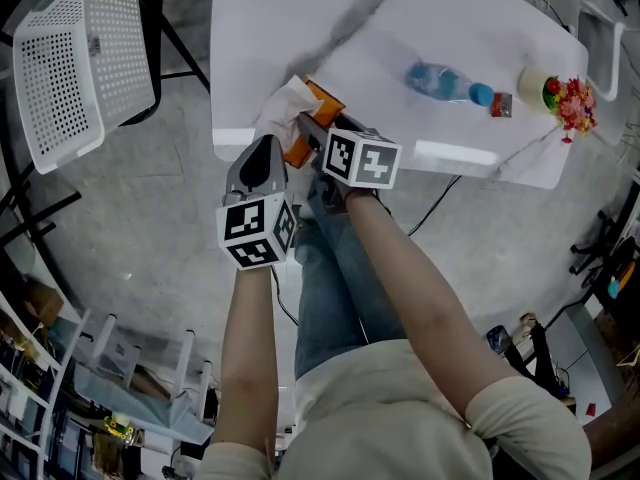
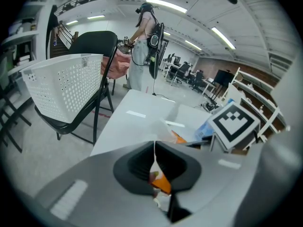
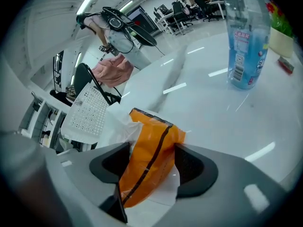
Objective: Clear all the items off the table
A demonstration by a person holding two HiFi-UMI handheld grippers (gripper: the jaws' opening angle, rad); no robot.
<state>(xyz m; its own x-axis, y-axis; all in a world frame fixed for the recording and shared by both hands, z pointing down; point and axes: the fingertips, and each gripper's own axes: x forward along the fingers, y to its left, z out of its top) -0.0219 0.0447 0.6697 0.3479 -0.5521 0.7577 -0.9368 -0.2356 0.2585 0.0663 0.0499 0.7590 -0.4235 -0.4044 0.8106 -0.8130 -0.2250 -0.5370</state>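
Since the orange plastic packet with a dark stripe stands at the white table's near edge, lengthwise between the wide-spread jaws of the right gripper, closing there should catch it; just beside, the left gripper is clamped on crumpled white paper.

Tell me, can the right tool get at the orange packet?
Likely yes: the packet stands between the right tool's open jaws, nothing blocking, though the left tool holds a tissue beside it.
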